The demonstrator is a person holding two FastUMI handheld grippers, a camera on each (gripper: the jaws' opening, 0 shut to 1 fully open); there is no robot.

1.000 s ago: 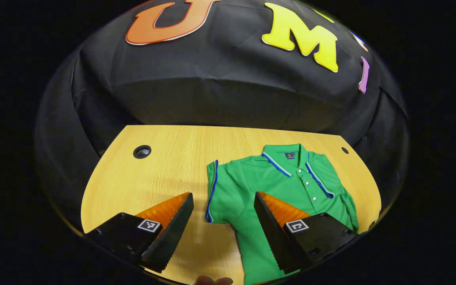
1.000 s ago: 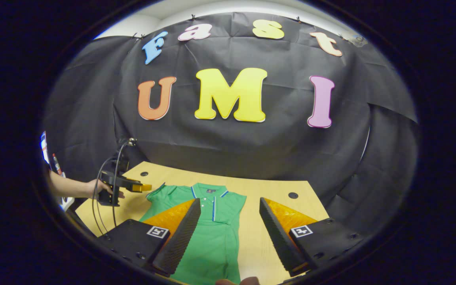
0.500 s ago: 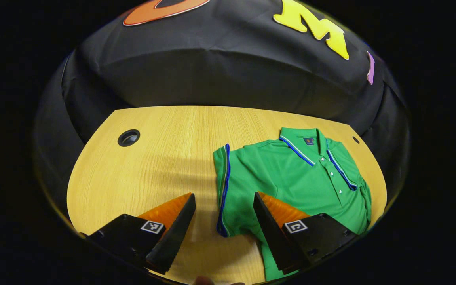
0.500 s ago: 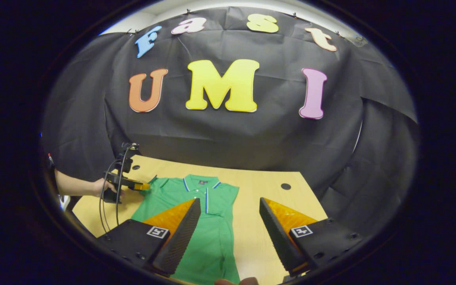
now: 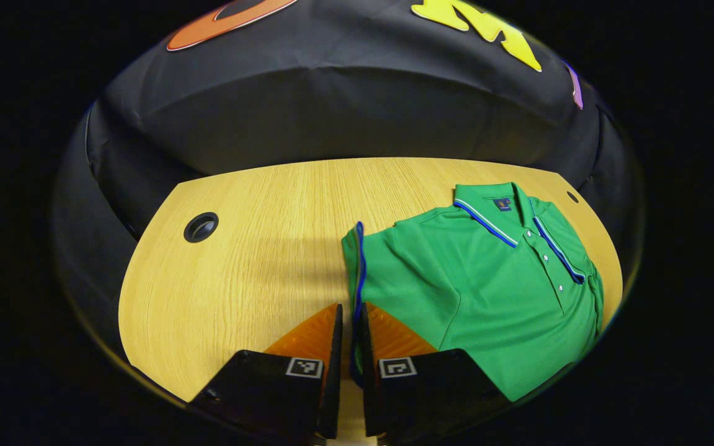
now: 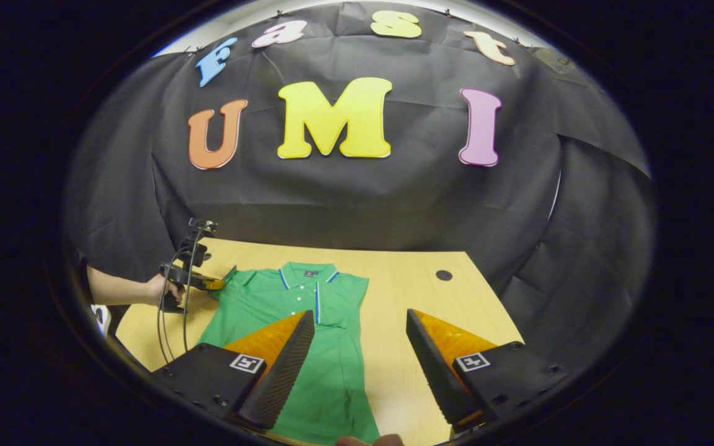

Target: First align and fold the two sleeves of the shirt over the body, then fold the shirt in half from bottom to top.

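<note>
Since a second ago, my left gripper [image 5: 348, 316] has closed from wide apart to nearly together, pinching the blue-trimmed edge of the shirt's sleeve [image 5: 357, 266] between its fingers. From my right gripper view, I see that left gripper [image 6: 208, 284] farther off, held by a person's hand [image 6: 162, 290], at the sleeve on the shirt's left side, with dark cables [image 6: 174, 310] hanging from it.

A green shirt [image 6: 307, 334] lies flat on the wooden tabletop [image 6: 406, 279], collar [image 6: 306, 272] toward the black cloth wall, buttons facing up. Two round holes sit in the tabletop, one [image 5: 201, 227] well left of the shirt, one [image 6: 444, 274] off to its right. Nothing lies on the shirt.

My right gripper [image 6: 360, 347] hovers above the shirt's lower half, fingers spread wide and holding nothing.
</note>
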